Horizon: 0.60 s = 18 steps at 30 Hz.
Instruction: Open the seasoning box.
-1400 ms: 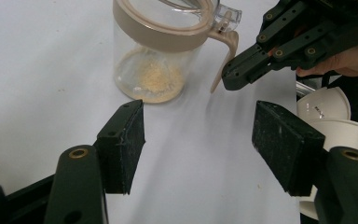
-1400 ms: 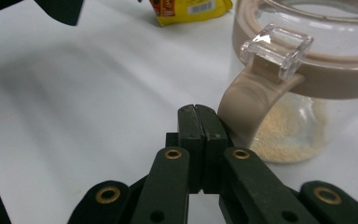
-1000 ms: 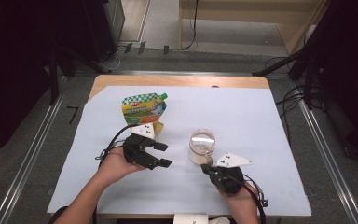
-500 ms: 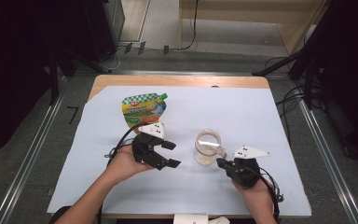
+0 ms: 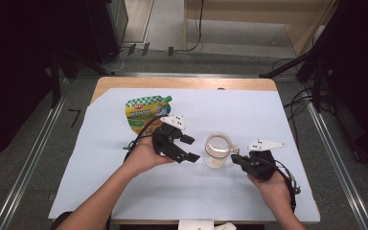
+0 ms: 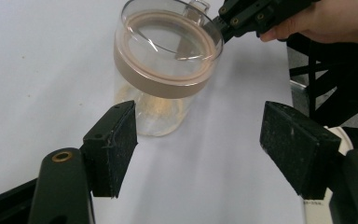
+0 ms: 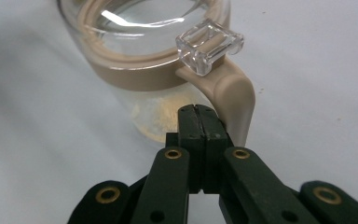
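Observation:
A clear jar [image 5: 217, 149] with a beige lid ring and a beige handle [image 7: 233, 100] stands mid-table, with yellowish crumbs at its bottom. My left gripper [image 5: 191, 148] is just left of it, open; its jaws have just been opening, and nothing is between them. In the left gripper view the jar [image 6: 165, 70] stands a little beyond the pads [image 6: 116, 144]. My right gripper [image 5: 237, 160] is shut, its tips [image 7: 199, 112] tucked between the jar's wall and the handle, with nothing between the pads. It also appears in the left gripper view as the right gripper [image 6: 233, 18] at the jar's far side.
A green and yellow spouted pouch [image 5: 143, 112] lies flat behind my left hand. A pale sheet [image 5: 268, 115] covers most of the wooden table [image 5: 182, 82]. Black cables trail from both grippers. Dark stands and floor rails flank the table.
Both hands have moved to the right. The jar has slid a little rightward with the right gripper at its handle. The left gripper has followed, close to the jar's left side.

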### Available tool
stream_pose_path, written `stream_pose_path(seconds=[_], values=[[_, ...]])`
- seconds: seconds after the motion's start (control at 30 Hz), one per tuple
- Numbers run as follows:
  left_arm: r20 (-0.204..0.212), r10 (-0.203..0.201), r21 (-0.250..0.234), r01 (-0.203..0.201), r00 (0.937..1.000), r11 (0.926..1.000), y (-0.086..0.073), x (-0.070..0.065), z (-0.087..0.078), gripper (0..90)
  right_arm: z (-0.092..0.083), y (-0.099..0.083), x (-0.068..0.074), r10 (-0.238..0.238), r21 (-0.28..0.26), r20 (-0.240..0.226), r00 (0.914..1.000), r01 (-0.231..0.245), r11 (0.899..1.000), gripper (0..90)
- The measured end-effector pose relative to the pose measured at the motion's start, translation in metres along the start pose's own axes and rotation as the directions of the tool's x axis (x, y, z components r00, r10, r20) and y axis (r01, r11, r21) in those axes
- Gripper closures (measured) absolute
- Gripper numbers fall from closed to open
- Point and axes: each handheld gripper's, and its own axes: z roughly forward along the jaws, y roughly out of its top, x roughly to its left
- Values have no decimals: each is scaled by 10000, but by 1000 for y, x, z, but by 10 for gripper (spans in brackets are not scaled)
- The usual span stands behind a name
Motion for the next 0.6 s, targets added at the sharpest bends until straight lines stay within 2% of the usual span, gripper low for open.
stream_pose_path(seconds=[0.07,0.13,0.2,0.4,0.6], values=[[-14,23,39,-23,10000,10000,3,2,7,270,1,1,-5,-18,-7,-26,10000,18,10000,900],[-123,251,75,-250,9996,9997,7,4,14,251,3,3,-10,30,-63,10,10000,-30,10000,900],[-139,322,-47,-323,9994,9995,9,7,20,235,6,5,-15,48,-97,40,10000,-47,9999,900],[-96,52,-511,-57,9999,9987,14,13,33,224,13,7,-25,341,-194,147,9993,-338,9992,900],[-272,134,-535,-149,9995,9985,15,13,38,197,24,10,-26,190,-315,534,9984,-174,9994,900]])
